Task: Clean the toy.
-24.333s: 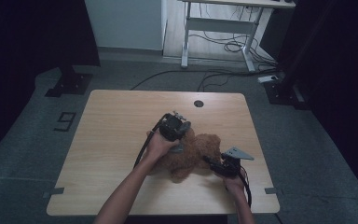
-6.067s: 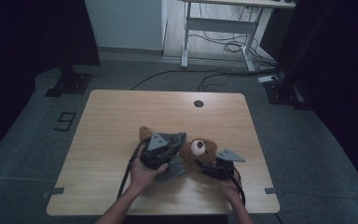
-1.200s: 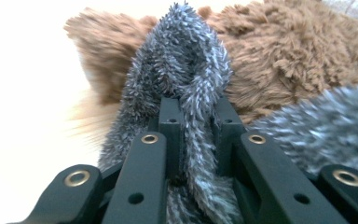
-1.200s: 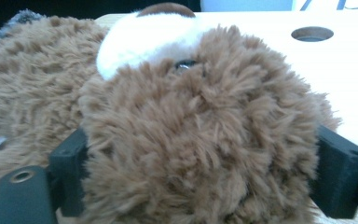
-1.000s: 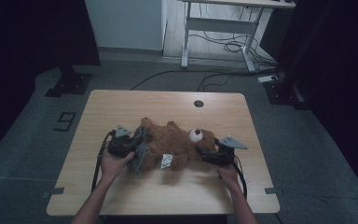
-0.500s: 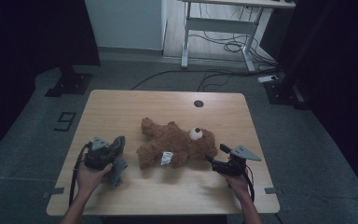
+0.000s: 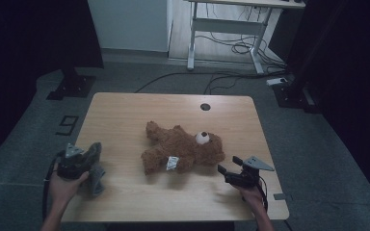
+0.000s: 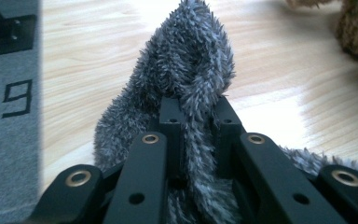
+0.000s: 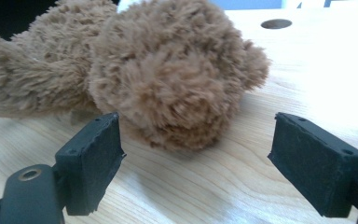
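Note:
A brown teddy bear [image 7: 183,149] lies on its back in the middle of the wooden table [image 7: 125,115], head to the right, with a white tag [image 7: 172,162] on its body. My left gripper [image 7: 87,161] is near the table's left edge, shut on a grey fuzzy cloth [image 7: 95,168]. In the left gripper view the cloth [image 8: 196,56] bulges up past the closed jaws of that gripper [image 8: 198,107]. My right gripper [image 7: 220,168] stands open just right of the bear's head. In the right gripper view the bear's head [image 9: 168,74] lies beyond the wide-open pads of this gripper [image 9: 198,158], untouched.
A round cable hole [image 7: 204,106] sits near the table's far edge. A "9" mark [image 7: 67,125] is taped on the grey floor to the left. A white desk frame [image 7: 221,33] with cables stands behind the table.
My left gripper has carried the grey cloth leftward, off the bear, to the table's left edge. The right gripper has drawn back a little from the bear's head.

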The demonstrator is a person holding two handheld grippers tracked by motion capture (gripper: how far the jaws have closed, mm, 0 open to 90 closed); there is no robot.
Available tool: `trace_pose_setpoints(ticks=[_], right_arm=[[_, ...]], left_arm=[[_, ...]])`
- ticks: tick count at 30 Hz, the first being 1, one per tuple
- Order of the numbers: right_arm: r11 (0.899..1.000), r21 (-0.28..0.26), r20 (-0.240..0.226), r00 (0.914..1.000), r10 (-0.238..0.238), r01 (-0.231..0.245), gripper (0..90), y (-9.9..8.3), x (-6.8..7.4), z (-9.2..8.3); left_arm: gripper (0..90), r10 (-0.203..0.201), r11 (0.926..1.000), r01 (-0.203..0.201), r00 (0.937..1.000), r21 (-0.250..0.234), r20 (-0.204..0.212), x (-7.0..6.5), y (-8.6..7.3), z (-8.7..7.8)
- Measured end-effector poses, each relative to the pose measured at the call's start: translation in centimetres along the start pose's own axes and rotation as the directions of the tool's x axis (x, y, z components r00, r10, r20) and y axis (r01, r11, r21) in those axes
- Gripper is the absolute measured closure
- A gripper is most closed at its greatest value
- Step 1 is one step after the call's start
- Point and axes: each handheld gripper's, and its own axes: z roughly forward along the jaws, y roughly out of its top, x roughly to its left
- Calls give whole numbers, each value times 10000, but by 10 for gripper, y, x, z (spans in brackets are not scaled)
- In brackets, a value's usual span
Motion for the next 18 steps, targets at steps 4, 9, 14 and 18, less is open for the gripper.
trace_pose_setpoints(ticks=[4,9,14,18], right_arm=[[10000,-13,50,10000,45,-45,160,1,-1,0],[10000,73,43,10000,30,-31,160,0,1,0],[9999,70,31,9999,119,-119,160,0,-1,-1],[9999,57,34,9999,137,-137,160,0,-2,-1]], left_arm=[[781,103,9990,-115,9996,441,264,-8,-9,15],[771,325,9953,-379,9976,893,607,-28,-14,43],[649,325,9973,-368,9971,632,687,-34,-9,48],[399,613,9975,-635,9959,312,664,-38,-3,43]])
